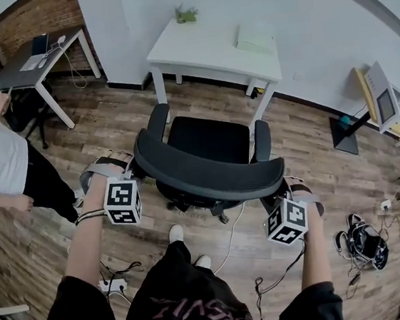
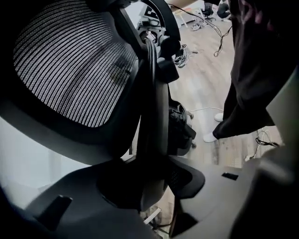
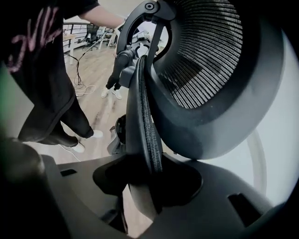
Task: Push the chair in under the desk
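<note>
now, left tool [image 1: 125, 168] clamped on chair back [image 1: 209, 174], right tool [image 1: 281, 195] clamped on opposite edge, desk [image 1: 206, 53] beyond

A laptop [image 1: 40, 44] is being carried by a grey table [image 1: 12, 75] — well apart, tangled cables [image 1: 361, 242] are being borne by the wood floor [image 1: 109, 119].

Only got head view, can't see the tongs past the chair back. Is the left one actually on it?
Observer: Yes. In the left gripper view, the left gripper has its tongs closed on the side rim of the backrest.
Operator: And the right?
Observer: Same. The right gripper clamps the opposite rim, with the stitched edge between its tongs.
Operator: Is the back panel solid?
Observer: No, it's see-through mesh inside a hard frame.
</note>
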`<state>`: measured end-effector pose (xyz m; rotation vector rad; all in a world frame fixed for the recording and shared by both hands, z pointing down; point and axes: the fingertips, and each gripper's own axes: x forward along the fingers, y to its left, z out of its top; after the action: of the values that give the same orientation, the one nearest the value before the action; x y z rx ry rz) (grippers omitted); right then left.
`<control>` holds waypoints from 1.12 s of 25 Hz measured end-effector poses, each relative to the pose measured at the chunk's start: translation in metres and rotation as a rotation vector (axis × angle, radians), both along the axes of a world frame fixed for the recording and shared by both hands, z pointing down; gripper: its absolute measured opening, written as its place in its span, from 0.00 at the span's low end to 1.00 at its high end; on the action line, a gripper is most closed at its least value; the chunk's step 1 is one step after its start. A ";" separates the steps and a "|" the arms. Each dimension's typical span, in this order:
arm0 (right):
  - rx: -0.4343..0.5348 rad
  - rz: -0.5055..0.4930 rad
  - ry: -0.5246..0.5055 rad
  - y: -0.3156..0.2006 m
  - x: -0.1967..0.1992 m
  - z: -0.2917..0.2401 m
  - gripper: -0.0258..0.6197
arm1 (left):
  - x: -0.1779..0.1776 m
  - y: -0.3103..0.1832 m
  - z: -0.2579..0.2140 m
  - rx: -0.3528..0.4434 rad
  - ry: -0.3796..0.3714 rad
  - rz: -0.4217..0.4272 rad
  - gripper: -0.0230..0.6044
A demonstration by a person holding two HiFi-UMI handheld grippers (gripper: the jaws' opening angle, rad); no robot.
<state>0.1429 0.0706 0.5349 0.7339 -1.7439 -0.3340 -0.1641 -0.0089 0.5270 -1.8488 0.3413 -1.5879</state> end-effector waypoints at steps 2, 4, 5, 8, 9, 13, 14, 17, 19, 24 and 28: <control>0.008 -0.006 0.020 -0.001 0.001 0.002 0.31 | 0.000 0.000 0.002 0.005 -0.014 0.007 0.30; 0.014 -0.014 0.032 -0.002 0.001 0.003 0.30 | -0.001 -0.001 0.002 0.009 -0.022 0.009 0.30; 0.015 -0.017 0.036 -0.002 0.001 0.003 0.29 | -0.001 -0.002 0.001 0.010 -0.028 0.008 0.30; 0.002 -0.013 0.042 -0.001 0.001 0.005 0.28 | -0.002 -0.002 0.002 0.005 -0.036 0.007 0.30; -0.003 -0.012 0.042 -0.001 0.001 0.006 0.28 | -0.002 -0.002 0.002 0.004 -0.034 0.008 0.30; -0.021 -0.021 0.034 -0.001 0.000 0.007 0.28 | -0.002 -0.001 0.003 0.001 -0.026 0.012 0.30; -0.028 -0.021 0.030 -0.001 0.000 0.007 0.28 | -0.002 -0.002 0.003 -0.001 -0.026 0.013 0.30; -0.029 -0.023 0.021 -0.003 -0.001 0.008 0.28 | -0.002 -0.003 0.004 -0.005 -0.026 0.014 0.30; -0.025 -0.025 0.022 -0.005 -0.001 0.009 0.28 | -0.002 -0.004 0.004 -0.009 -0.024 0.011 0.30; -0.033 -0.020 0.026 -0.020 0.001 0.008 0.28 | 0.000 -0.020 0.002 0.003 -0.023 0.009 0.30; -0.028 -0.019 0.028 -0.036 0.004 0.006 0.28 | 0.003 -0.038 0.001 0.004 -0.020 0.009 0.30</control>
<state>0.1468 0.0347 0.5410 0.6904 -1.7266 -0.3309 -0.1615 -0.0465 0.5278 -1.8277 0.3259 -1.5979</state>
